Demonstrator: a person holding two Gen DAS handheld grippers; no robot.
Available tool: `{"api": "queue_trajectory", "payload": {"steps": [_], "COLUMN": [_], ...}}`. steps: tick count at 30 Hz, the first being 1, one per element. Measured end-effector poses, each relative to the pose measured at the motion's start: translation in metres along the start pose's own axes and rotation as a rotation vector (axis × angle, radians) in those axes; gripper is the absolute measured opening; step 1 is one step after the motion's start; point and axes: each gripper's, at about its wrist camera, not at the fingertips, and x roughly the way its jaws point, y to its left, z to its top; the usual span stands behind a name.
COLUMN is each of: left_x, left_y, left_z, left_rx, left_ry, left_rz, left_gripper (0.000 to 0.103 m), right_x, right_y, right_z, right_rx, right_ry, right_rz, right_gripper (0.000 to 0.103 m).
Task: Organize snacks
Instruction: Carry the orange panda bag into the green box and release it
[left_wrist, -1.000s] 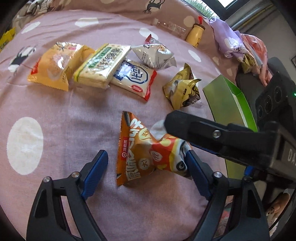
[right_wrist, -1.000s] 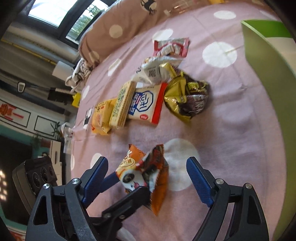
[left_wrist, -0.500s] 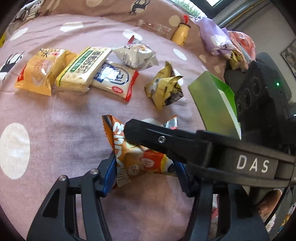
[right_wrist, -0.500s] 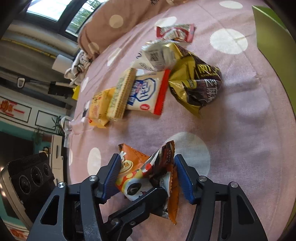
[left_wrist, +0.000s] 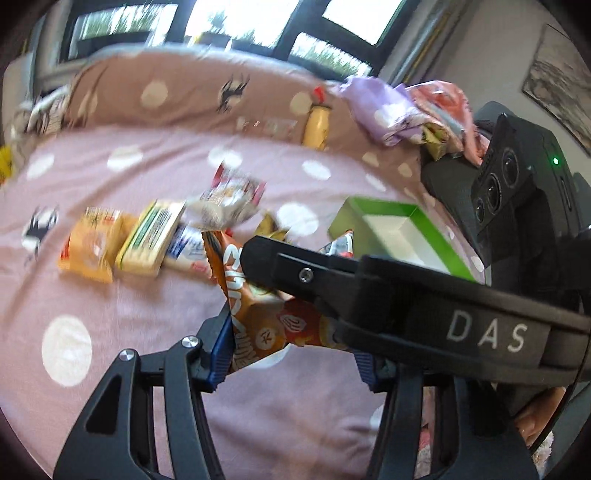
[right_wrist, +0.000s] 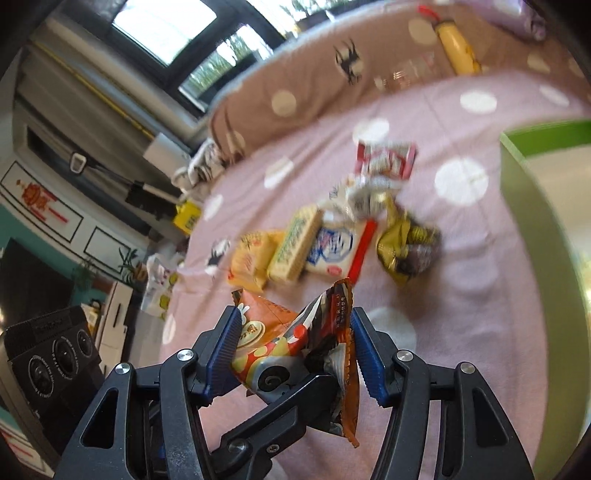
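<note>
both grippers clench the same orange snack bag (right_wrist: 295, 343), a crinkled foil pouch held above the pink polka-dot bedspread (left_wrist: 110, 369): the left gripper (left_wrist: 291, 350) has its blue ribbed fingers (left_wrist: 221, 350) pressed into the bag's lower end, and the right gripper (right_wrist: 295, 350) pinches its sides between its own blue fingers (right_wrist: 364, 354). the left wrist view shows what the right one crops, the whole green box (left_wrist: 391, 229) just right of the bag, open-topped with a pale inside in which nothing shows, though the right gripper's black frame hides part of it. the right wrist view gives only one tall green wall (right_wrist: 535, 240) of that box, yet shows clearly the crumpled gold bag (right_wrist: 406, 247) beyond the orange bag. behind the orange bag lie, blurred, a flat yellow packet (right_wrist: 251, 262), a cream biscuit block (right_wrist: 295, 247), a white and blue packet (right_wrist: 332, 251) and a silvery pouch (right_wrist: 365, 195). a yellow bottle (right_wrist: 458, 48) leans on the brown bolster (right_wrist: 295, 85) far beyond.
</note>
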Motion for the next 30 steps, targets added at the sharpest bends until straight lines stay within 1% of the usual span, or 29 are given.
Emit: {"api": "queue_trajectory", "payload": {"steps": [5,9,14,16,19,24,28,30], "left_x": [0.006,0.021,0.046,0.057,0.074,0.104,0.125,0.136], "left_y": [-0.035,-0.066,-0.104,-0.118,-0.133,-0.146,-0.154,-0.157], "left_z": [0.018,0.029,0.037,0.039,0.039,0.037,0.034,0.033], "left_rx": [0.096,0.181,0.266,0.296,0.330,0.332,0.327,0.326], "left_ry": [-0.041,-0.055,-0.038,-0.025,0.005,0.086,0.138,0.162], "left_rz": [-0.032,-0.062,-0.123,-0.139,-0.172,-0.234,-0.243,-0.233], "left_gripper": [0.054,0.053,0.052,0.052,0.052,0.052,0.052,0.052], "right_x": [-0.036,-0.066,-0.099,-0.108,-0.118,-0.125,-0.124,-0.122], "right_y": [-0.015,-0.041,-0.079,-0.092,-0.113,-0.146,-0.170,-0.178], "right_z": [0.010,0.018,0.023,0.022,0.022,0.021,0.020,0.019], "right_rx": [0.014,0.066,0.153,0.186,0.246,0.347,0.429,0.458], "right_ry": [-0.121,-0.216,-0.314,-0.338,-0.365,-0.374,-0.348,-0.335], "right_rz": [0.012,0.011,-0.018,-0.029,-0.045,-0.113,-0.137,-0.156], "right_gripper": [0.063,0.063,0.062,0.063,0.063,0.063,0.063,0.063]}}
